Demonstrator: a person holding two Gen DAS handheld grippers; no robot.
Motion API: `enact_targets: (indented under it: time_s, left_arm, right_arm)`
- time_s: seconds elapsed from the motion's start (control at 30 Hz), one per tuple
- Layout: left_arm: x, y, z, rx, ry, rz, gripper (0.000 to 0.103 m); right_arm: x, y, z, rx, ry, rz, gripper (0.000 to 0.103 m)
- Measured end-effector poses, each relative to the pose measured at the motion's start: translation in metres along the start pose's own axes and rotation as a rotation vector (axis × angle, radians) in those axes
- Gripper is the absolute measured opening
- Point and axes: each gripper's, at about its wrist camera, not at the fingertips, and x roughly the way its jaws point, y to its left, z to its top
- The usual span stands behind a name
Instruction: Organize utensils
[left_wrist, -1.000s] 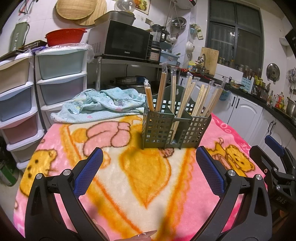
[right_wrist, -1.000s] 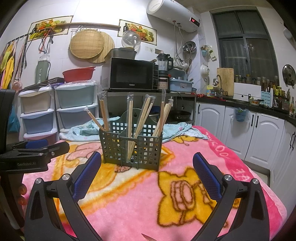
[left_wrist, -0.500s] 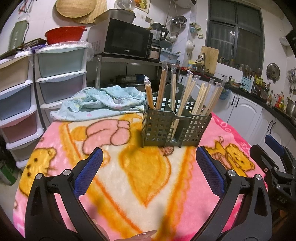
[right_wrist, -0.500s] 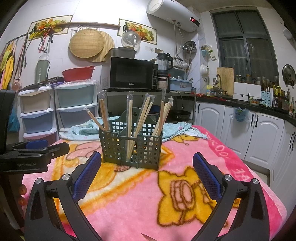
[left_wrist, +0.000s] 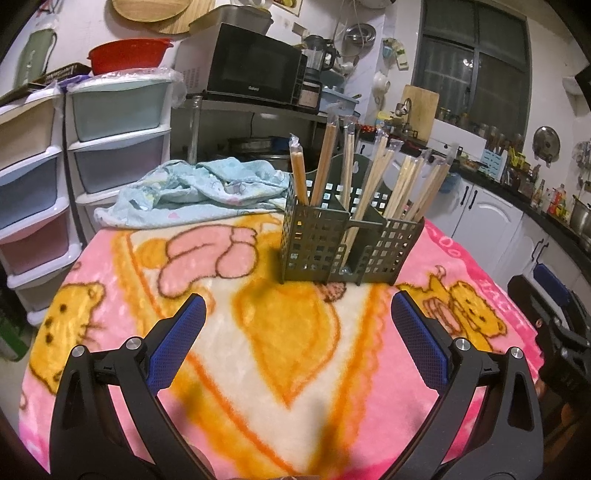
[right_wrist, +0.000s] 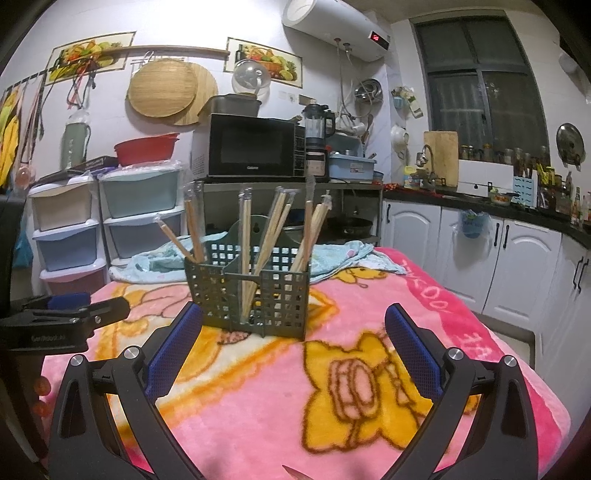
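A dark green lattice utensil holder (left_wrist: 343, 240) (right_wrist: 251, 295) stands upright on the pink cartoon blanket (left_wrist: 258, 350) (right_wrist: 332, 387). Several pairs of wrapped wooden chopsticks (left_wrist: 373, 173) (right_wrist: 245, 229) lean in its compartments. My left gripper (left_wrist: 297, 332) hovers open over the blanket, short of the holder, nothing between its blue pads. My right gripper (right_wrist: 293, 343) is open too, just in front of the holder and empty. The other gripper shows at the right edge of the left wrist view and at the left edge of the right wrist view.
A light blue crumpled cloth (left_wrist: 195, 192) (right_wrist: 332, 254) lies behind the holder at the table's far edge. Plastic drawer units (left_wrist: 118, 147) (right_wrist: 140, 218) and a microwave (left_wrist: 255, 70) on a metal shelf stand beyond. White cabinets (right_wrist: 498, 266) line the right side.
The left wrist view has tilted down slightly, so the holder sits a little higher in frame. The right gripper has edged slightly closer to the holder. Both stay open.
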Motion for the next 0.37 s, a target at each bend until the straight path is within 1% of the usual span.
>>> enact_targets:
  time_s: [0.13, 0.2, 0.27, 0.3, 0.33, 0.37]
  left_arm:
    - [0.005, 0.01, 0.005, -0.014, 0.016, 0.015, 0.092]
    - [0.013, 0.024, 0.014, -0.018, 0.036, 0.047, 0.092]
    - [0.025, 0.048, 0.025, -0.026, 0.061, 0.11, 0.092]
    - [0.033, 0.06, 0.031, -0.03, 0.083, 0.15, 0.092]
    - [0.043, 0.076, 0.036, -0.041, 0.11, 0.197, 0.092]
    - [0.055, 0.093, 0.04, -0.053, 0.134, 0.247, 0.092]
  right_arm:
    - [0.009, -0.019, 0.006, 0.044, 0.02, -0.038, 0.096]
    - [0.02, -0.04, 0.013, 0.079, 0.05, -0.07, 0.096]
    - [0.04, -0.067, 0.017, 0.121, 0.124, -0.098, 0.096]
    - [0.06, -0.089, 0.018, 0.143, 0.203, -0.128, 0.096]
    - [0.077, -0.103, 0.014, 0.147, 0.269, -0.149, 0.096]
    - [0.099, -0.12, 0.01, 0.15, 0.357, -0.177, 0.096]
